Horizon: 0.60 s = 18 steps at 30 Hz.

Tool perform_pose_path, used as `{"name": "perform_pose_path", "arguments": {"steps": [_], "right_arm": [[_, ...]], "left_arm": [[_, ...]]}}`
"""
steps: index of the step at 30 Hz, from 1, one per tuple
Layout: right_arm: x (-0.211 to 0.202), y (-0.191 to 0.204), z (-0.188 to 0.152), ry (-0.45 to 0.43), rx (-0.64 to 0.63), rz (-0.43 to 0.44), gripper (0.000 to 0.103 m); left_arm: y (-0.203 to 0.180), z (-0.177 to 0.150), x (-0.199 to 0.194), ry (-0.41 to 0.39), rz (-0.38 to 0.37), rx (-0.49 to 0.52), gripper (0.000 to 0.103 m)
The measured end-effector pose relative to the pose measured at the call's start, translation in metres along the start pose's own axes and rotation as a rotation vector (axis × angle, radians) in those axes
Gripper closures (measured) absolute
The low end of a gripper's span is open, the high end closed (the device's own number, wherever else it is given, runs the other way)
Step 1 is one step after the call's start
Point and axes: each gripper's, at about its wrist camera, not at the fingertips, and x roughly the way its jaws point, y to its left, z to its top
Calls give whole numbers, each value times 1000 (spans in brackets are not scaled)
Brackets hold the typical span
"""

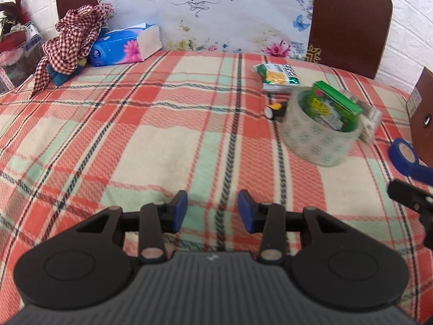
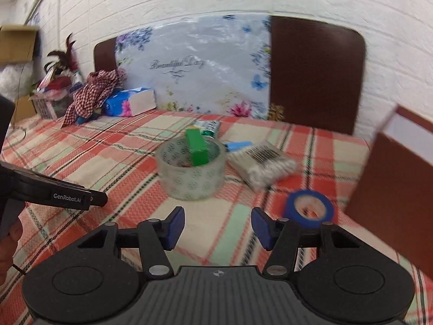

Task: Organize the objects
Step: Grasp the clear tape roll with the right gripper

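Observation:
A clear tape roll point(image 1: 322, 132) point(image 2: 191, 170) stands on the plaid cloth with a green box point(image 1: 335, 103) point(image 2: 197, 147) leaning inside it. Beside it lie a pack of cotton swabs point(image 2: 263, 163) point(image 1: 369, 119), a blue tape roll point(image 2: 308, 207) point(image 1: 404, 155), a green snack packet point(image 1: 278, 77) and a small yellow-black item point(image 1: 274, 109). My left gripper point(image 1: 212, 211) hovers open over bare cloth, left of the clear roll, nothing between its fingers. My right gripper point(image 2: 217, 226) is open too, above the cloth with the blue roll just beyond its right finger.
A brown box point(image 2: 392, 189) point(image 1: 420, 113) stands at the right edge. A blue tissue pack point(image 1: 127, 46) point(image 2: 130, 103) and a checked cloth bundle point(image 1: 73, 38) point(image 2: 92, 94) lie at the back left by a floral board. The other gripper's body point(image 2: 54, 192) shows at the left.

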Motion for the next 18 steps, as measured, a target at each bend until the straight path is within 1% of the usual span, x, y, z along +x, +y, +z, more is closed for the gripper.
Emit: {"name": "perform_pose_path", "arguments": {"steps": [2,4,5,6,7,8,9,10,11,12,13,14,15,18], "right_arm": [[7,19,10,-25,-91,12,49],[17,40,20,-38,-200,7,50],[24,48,23,-38,-257,5,53],[32,56,26,-24,-314,7,59],[43,63,27,0,-367,1,58],[52,70,26,0,-432,-28,59],[61,75,24,13,-501,-55,67],[68,77,23,24,-539,-66,68],[69,76,24,21,-542,-64,72],[67,75,28,30,-527,-56,83],[59,74,33,24,-509,-45,88],[47,75,38,-6,-502,-40,93],[33,78,42,-47,-510,-60,91],[-16,77,49,-126,-467,-54,94]], "left_arm": [[3,0,0,-1,-7,-1,57],[5,0,0,-1,-17,-3,57],[6,0,1,-1,-22,-6,57],[7,0,1,0,-27,-9,57],[9,0,1,0,-33,-14,57],[10,0,2,0,-37,-19,57],[11,0,2,1,-40,-22,57],[11,0,1,1,-41,-26,57],[12,0,1,1,-41,-29,57],[12,0,0,2,-40,-34,57],[13,0,-1,6,-39,-41,57],[14,0,-2,9,-40,-51,57],[16,0,-3,12,-44,-62,57],[18,-1,-5,20,-45,-73,57]]}}
